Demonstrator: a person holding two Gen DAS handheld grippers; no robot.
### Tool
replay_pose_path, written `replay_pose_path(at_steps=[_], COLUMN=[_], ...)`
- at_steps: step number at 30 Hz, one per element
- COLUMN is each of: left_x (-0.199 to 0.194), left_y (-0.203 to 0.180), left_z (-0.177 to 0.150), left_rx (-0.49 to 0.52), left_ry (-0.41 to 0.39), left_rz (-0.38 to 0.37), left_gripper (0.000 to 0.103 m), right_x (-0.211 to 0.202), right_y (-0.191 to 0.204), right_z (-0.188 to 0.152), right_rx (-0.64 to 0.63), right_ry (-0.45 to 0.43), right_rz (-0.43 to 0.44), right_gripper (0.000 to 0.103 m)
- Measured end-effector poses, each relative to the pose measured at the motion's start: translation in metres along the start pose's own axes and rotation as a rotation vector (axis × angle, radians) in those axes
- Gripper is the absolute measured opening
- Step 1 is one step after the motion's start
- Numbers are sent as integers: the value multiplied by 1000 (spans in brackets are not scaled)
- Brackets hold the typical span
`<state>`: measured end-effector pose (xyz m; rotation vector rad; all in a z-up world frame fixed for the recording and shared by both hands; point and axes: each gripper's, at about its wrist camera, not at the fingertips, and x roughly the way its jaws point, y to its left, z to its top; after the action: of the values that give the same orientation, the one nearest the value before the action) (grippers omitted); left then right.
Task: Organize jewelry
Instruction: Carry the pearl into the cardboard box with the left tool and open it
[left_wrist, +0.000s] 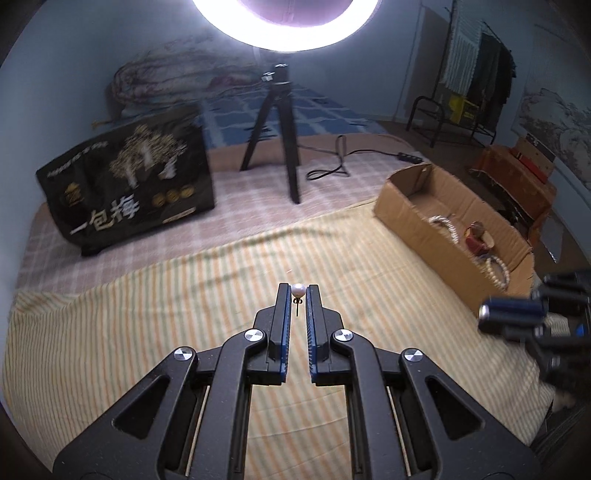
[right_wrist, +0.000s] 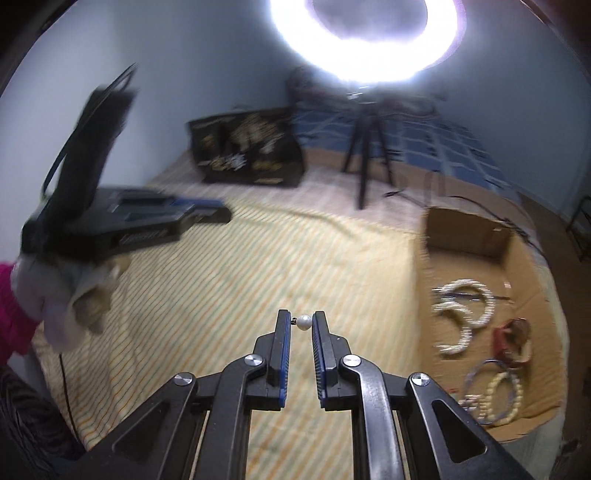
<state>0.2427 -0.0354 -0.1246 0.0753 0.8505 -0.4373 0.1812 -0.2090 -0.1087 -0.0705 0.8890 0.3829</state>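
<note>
My left gripper (left_wrist: 298, 290) is shut on a pearl stud earring (left_wrist: 297, 291), its thin post hanging down between the blue pads, above the striped yellow cloth (left_wrist: 184, 314). My right gripper (right_wrist: 300, 318) is shut on a second pearl earring (right_wrist: 304, 322), held sideways with its post toward the left pad. An open cardboard box (right_wrist: 465, 229) lies to the right and holds white bead bracelets (right_wrist: 465, 314), a red piece (right_wrist: 511, 341) and beaded rings (right_wrist: 498, 395). In the left wrist view the same box (left_wrist: 424, 225) sits at right, and the right gripper's body shows blurred beyond it.
A black gift bag (left_wrist: 125, 188) with gold print stands at the back left. A tripod (left_wrist: 273, 140) carries a bright ring light (left_wrist: 288, 22), with a cable (left_wrist: 340, 162) trailing right. A gloved hand with a pink sleeve (right_wrist: 11, 306) holds the left gripper's body (right_wrist: 122, 221).
</note>
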Motion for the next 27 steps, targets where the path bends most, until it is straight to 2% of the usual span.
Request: replay_pose_path(at_steps=[6, 12, 20, 27], left_x=[1, 7, 26, 48], left_y=[-28, -50, -85, -121], left_z=[15, 37, 71, 96], left_rx=[21, 21, 28, 74], left_ry=[-25, -59, -85, -84], left_rz=[-26, -57, -91, -109], left_gripper=[6, 6, 6, 6], right_x=[-16, -32, -37, -34], right_y=[-47, -84, -109, -127], right_z=[8, 6, 1, 0], right_rx=[98, 162, 197, 217], right_ry=[-44, -66, -64, -58], right_rz=[-81, -124, -152, -163], right_gripper=[9, 9, 9, 9])
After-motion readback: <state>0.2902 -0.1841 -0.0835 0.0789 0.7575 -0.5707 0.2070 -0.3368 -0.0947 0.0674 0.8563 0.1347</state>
